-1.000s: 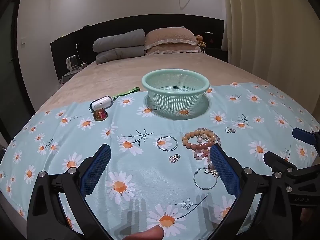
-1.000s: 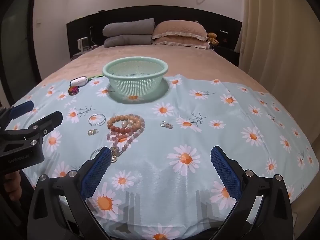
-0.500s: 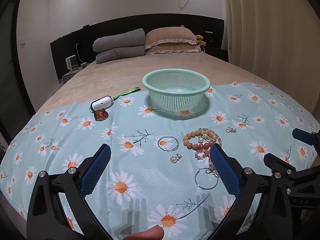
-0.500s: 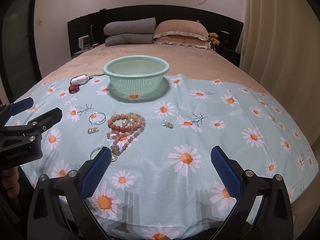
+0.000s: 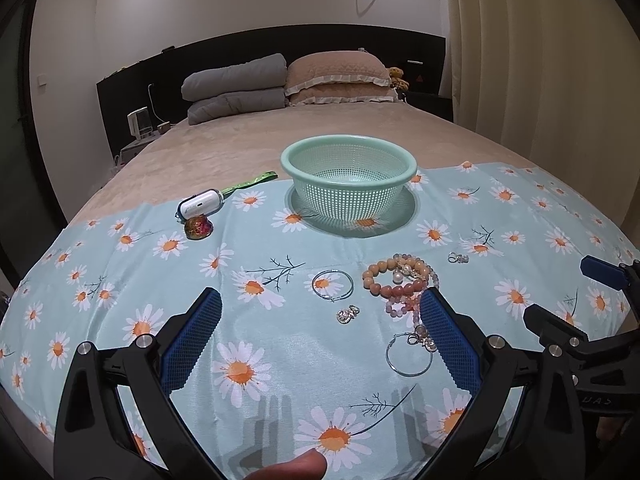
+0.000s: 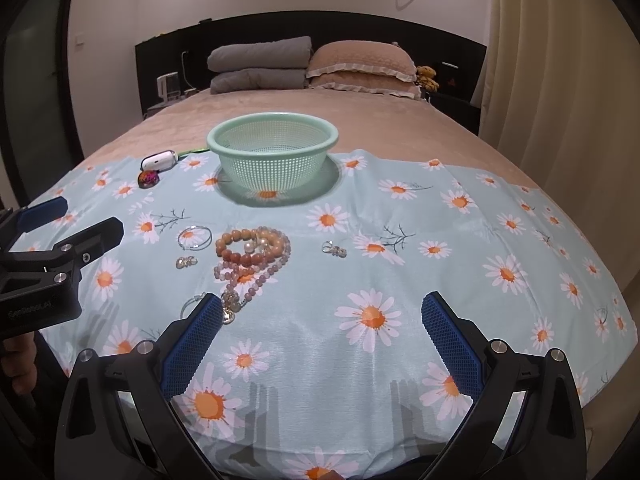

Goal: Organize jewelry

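A mint-green mesh basket (image 5: 348, 160) (image 6: 272, 136) stands on the daisy cloth, with nothing visible inside. In front of it lie beaded bracelets (image 5: 394, 280) (image 6: 250, 250), a thin silver hoop (image 5: 333, 285) (image 6: 195, 237), a second hoop (image 5: 409, 356), a small silver earring (image 5: 347, 314) (image 6: 186, 261) and another earring (image 5: 458, 257) (image 6: 334, 249). My left gripper (image 5: 320, 340) is open and empty, just short of the jewelry. My right gripper (image 6: 320, 340) is open and empty, to the right of the beads.
A white case (image 5: 200, 205) and a shiny red trinket (image 5: 198, 227) lie at the cloth's far left, beside a green strap (image 5: 250, 181). Pillows (image 5: 336, 80) and folded grey bedding (image 5: 236, 92) sit at the headboard. Curtains hang on the right.
Both grippers have crept slightly forward toward the jewelry. Nothing was picked up or moved.
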Demonstrator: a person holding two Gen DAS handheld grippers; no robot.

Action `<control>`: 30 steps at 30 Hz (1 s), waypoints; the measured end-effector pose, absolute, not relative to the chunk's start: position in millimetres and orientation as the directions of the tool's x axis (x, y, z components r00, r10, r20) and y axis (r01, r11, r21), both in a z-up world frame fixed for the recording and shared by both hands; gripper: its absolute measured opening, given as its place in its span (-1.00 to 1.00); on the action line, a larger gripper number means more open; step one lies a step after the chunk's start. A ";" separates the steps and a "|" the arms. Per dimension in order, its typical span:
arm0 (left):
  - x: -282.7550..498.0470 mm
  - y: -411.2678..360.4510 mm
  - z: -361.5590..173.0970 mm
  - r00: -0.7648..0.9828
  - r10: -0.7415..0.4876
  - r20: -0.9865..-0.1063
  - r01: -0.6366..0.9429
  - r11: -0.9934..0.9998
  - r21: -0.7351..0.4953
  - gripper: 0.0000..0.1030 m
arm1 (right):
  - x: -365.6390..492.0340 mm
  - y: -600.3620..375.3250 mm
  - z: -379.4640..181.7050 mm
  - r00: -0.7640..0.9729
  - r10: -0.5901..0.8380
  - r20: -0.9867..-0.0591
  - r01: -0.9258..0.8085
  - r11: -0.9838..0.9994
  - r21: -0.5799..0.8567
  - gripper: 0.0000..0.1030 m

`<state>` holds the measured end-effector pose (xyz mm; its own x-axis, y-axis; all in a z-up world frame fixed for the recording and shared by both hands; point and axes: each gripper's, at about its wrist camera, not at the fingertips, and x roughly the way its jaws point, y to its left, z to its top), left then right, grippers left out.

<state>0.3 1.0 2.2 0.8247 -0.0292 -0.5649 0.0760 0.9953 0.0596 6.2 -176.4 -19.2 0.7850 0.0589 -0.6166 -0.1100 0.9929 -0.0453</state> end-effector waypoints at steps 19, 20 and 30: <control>2.3 -3.1 -2.2 0.812 -0.023 -0.583 0.092 0.992 0.090 0.89 | 5.5 -174.5 -20.4 0.778 0.061 -0.625 -0.119 0.991 -0.053 0.85; 2.7 -3.1 -2.5 0.811 -0.023 -0.585 0.093 0.992 0.090 0.89 | 5.5 -174.4 -20.6 0.778 0.061 -0.625 -0.120 0.991 -0.053 0.85; 9.3 1.6 -10.7 0.794 -0.015 -0.607 0.093 0.991 0.096 0.89 | 10.1 -177.4 -25.1 0.769 0.058 -0.637 -0.115 0.992 -0.049 0.85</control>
<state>9.3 1.6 -10.7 0.7942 -0.0153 -0.6075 0.0928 0.9910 0.0962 10.1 -177.4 -25.1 0.7687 0.0577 -0.6370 -0.1153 0.9921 -0.0492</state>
